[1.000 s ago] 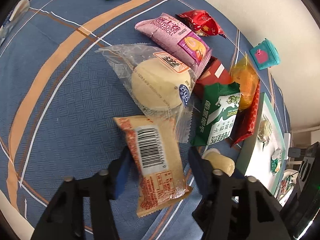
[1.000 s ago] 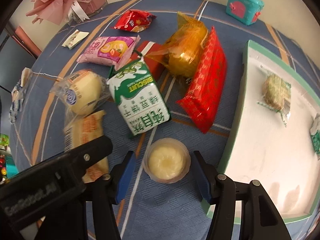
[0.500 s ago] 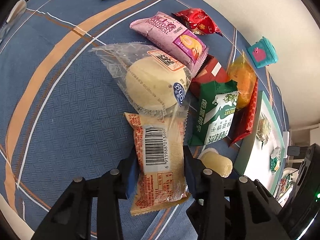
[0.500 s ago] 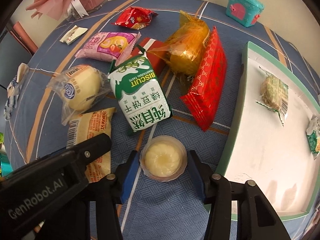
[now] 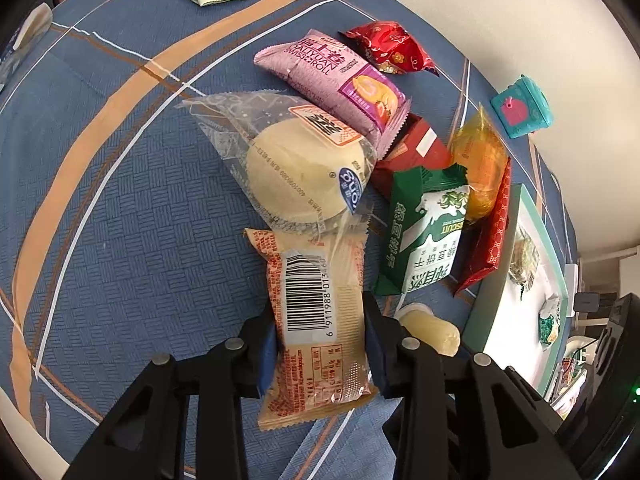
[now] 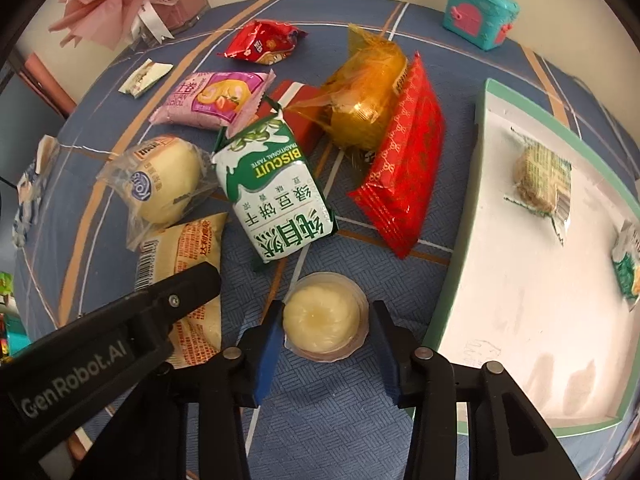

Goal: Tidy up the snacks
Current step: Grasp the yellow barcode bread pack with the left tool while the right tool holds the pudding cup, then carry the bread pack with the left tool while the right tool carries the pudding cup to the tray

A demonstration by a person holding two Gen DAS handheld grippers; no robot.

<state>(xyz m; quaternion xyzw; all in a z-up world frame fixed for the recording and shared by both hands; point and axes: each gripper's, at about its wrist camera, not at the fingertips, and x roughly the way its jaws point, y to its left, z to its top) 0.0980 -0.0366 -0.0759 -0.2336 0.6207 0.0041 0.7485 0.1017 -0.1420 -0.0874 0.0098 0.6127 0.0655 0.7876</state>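
Note:
My left gripper point(image 5: 320, 344) is shut on a tan bread packet with a barcode point(image 5: 320, 320), which lies on the blue cloth; it also shows in the right wrist view point(image 6: 180, 252). My right gripper point(image 6: 326, 326) has its blue pads against both sides of a pale yellow jelly cup point(image 6: 324, 316), also seen in the left wrist view point(image 5: 430, 328). A white tray with a green rim point(image 6: 452, 280) lies to the right and holds a biscuit packet point(image 6: 540, 180) and a green-white packet point(image 6: 628, 264).
A pile of snacks lies ahead: a round bun in clear wrap point(image 5: 304, 172), a green biscuit pack point(image 6: 276, 192), a pink Swiss roll pack point(image 5: 332, 76), a long red pack point(image 6: 404, 156), an orange bag point(image 6: 368, 100). A teal toy box point(image 6: 480, 12) stands far back.
Both grippers have closed in: the left one onto the bread packet, the right one onto the jelly cup. Both moved slightly forward.

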